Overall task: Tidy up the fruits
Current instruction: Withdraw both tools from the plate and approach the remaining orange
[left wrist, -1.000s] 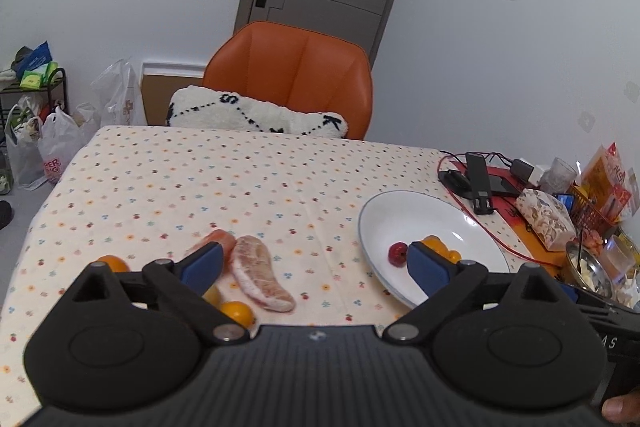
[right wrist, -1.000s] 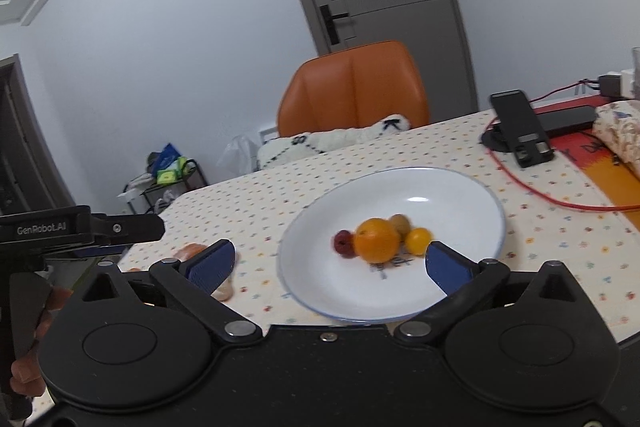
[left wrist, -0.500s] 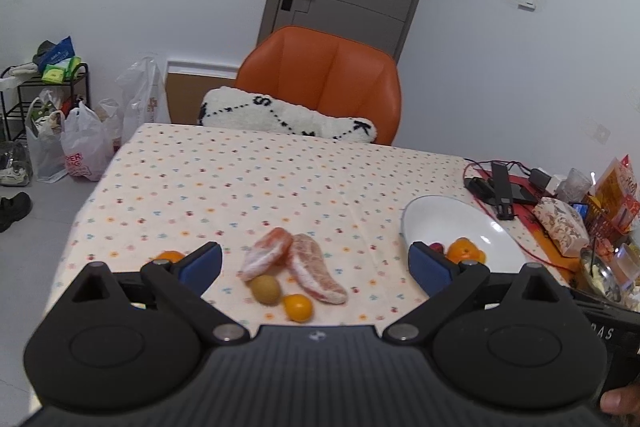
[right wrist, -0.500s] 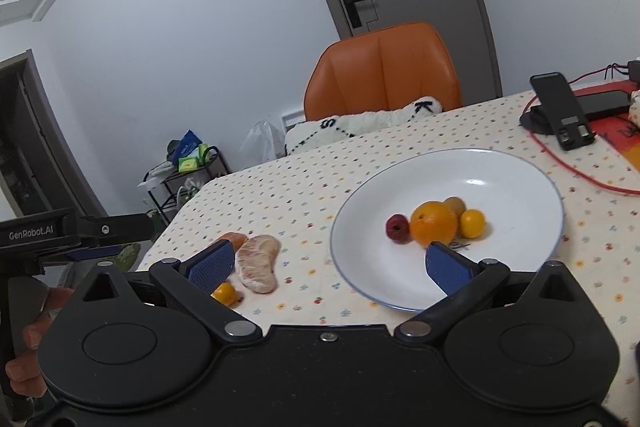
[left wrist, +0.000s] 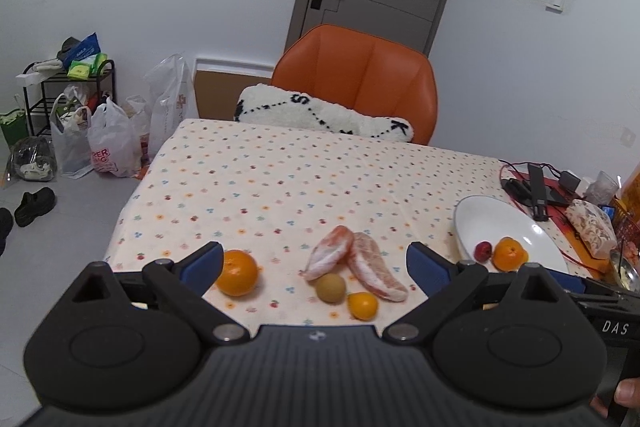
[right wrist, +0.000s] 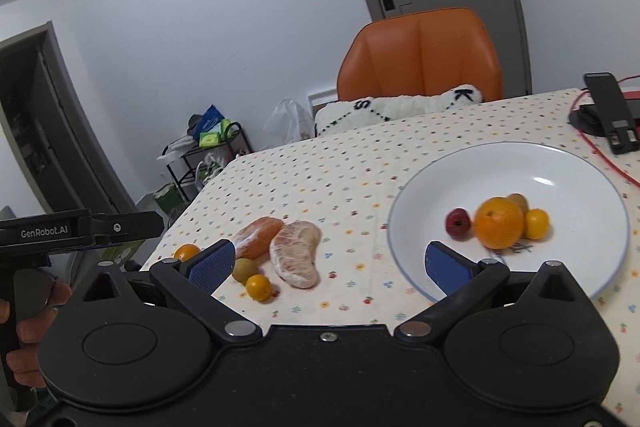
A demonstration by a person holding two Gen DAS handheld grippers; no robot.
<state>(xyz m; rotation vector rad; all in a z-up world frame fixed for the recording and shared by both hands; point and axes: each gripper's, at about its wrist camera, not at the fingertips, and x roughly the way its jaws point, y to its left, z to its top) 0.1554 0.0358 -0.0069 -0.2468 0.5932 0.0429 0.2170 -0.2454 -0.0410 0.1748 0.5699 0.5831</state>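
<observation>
A white plate (right wrist: 560, 167) on the spotted tablecloth holds an orange (right wrist: 499, 223), a small red fruit (right wrist: 457, 223), a small yellow fruit (right wrist: 537, 223) and a brown fruit behind them. Left of the plate lie two peeled pomelo segments (left wrist: 376, 267), a brown round fruit (left wrist: 330, 287), a small orange fruit (left wrist: 362, 305) and a bigger orange (left wrist: 237, 272). My left gripper (left wrist: 315, 263) is open above the near table edge, the loose fruits between its fingers in view. My right gripper (right wrist: 327, 263) is open too, empty, near the plate's front rim.
An orange chair (left wrist: 356, 75) with a white cushion (left wrist: 324, 115) stands at the table's far side. A phone stand, red cables and snack packets (left wrist: 592, 227) crowd the right end. Bags and a rack (left wrist: 72, 131) sit on the floor at left.
Both grippers have drawn back and swung left: the plate has slid right in both views, and the loose fruits have come fully into view. Both stayed open.
</observation>
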